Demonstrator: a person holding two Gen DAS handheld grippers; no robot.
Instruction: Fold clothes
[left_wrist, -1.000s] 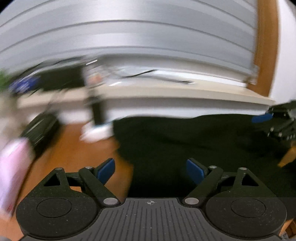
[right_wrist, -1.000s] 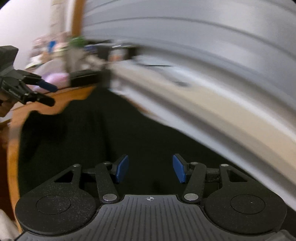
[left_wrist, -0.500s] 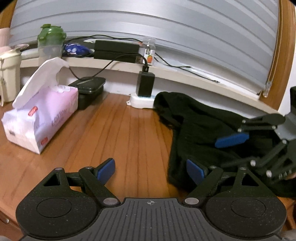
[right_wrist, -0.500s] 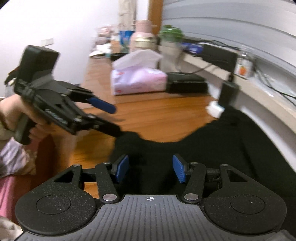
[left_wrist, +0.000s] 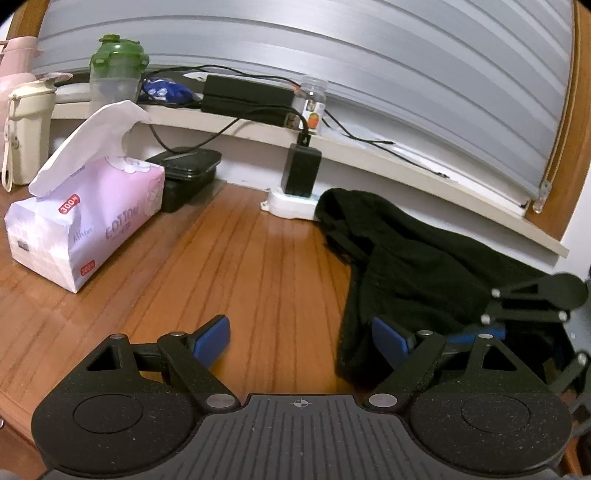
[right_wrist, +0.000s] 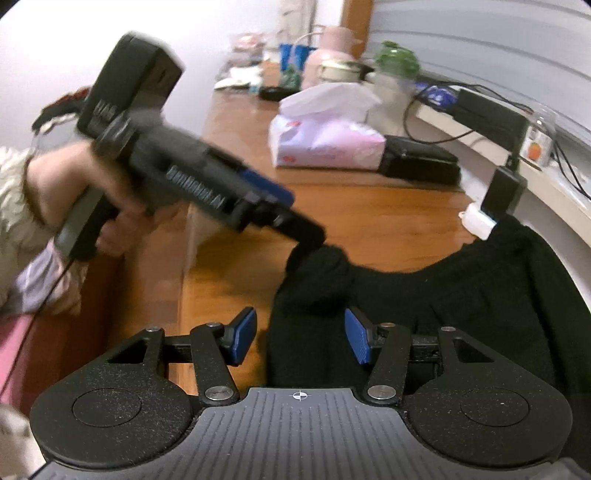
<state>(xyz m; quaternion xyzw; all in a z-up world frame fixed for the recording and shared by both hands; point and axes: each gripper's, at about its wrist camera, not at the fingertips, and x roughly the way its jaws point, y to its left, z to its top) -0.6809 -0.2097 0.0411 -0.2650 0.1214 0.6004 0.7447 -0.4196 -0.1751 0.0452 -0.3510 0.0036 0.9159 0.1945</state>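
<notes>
A black garment (left_wrist: 424, 266) is lying rumpled on the wooden desk (left_wrist: 240, 266), bunched against the white wall under the window ledge, and everything else is best placed from it. Just beyond its far end a black charger (left_wrist: 301, 170) is standing plugged into a white power strip (left_wrist: 286, 205). Further off along the desk a pink tissue pack (left_wrist: 85, 225) is sitting with a tissue sticking up, a black case (left_wrist: 186, 173) tucked just behind it. The left gripper (left_wrist: 301, 341) is hovering low at the garment's near edge with its jaws standing wide apart: one blue pad over bare wood, the other over the dark cloth, neither pressing on anything. In the right wrist view the person's hand (right_wrist: 99, 192) is holding that gripper by its handle, its tip reaching a raised fold of the garment; whether it is touching the cloth I cannot tell. The right gripper (right_wrist: 301, 339) is poised over the garment's near corner, its jaws partly apart, the edge of the cloth lying between the blue pads without being pinched.
</notes>
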